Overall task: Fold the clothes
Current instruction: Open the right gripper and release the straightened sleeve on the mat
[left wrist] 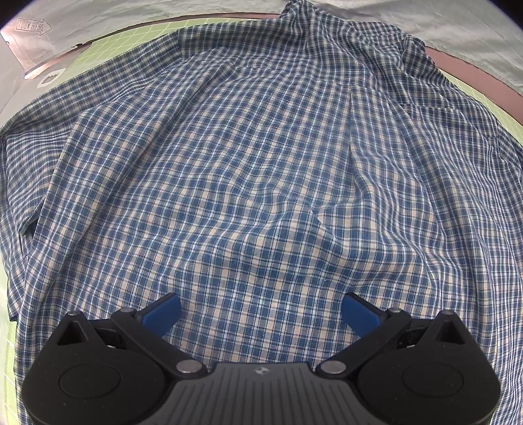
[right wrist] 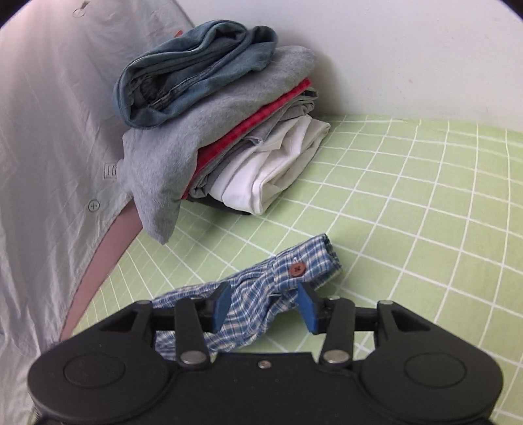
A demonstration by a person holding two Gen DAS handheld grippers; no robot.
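Plaid shirt lies spread on green sheet; left gripper jaws released above it, right gripper jaws straddle buttoned edge, likely for folding; stack at 11 o'clock.

"TOUCH HERE" arrow label on grey sheet

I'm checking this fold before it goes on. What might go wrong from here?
1. The right gripper has a bunched sleeve cuff between its open fingers; closing may catch several layers or the button.
2. The plaid shirt lies rumpled under the open left gripper, so creases may get folded in.
3. The stack of folded clothes sits close ahead and leans; a swung sleeve might topple it.
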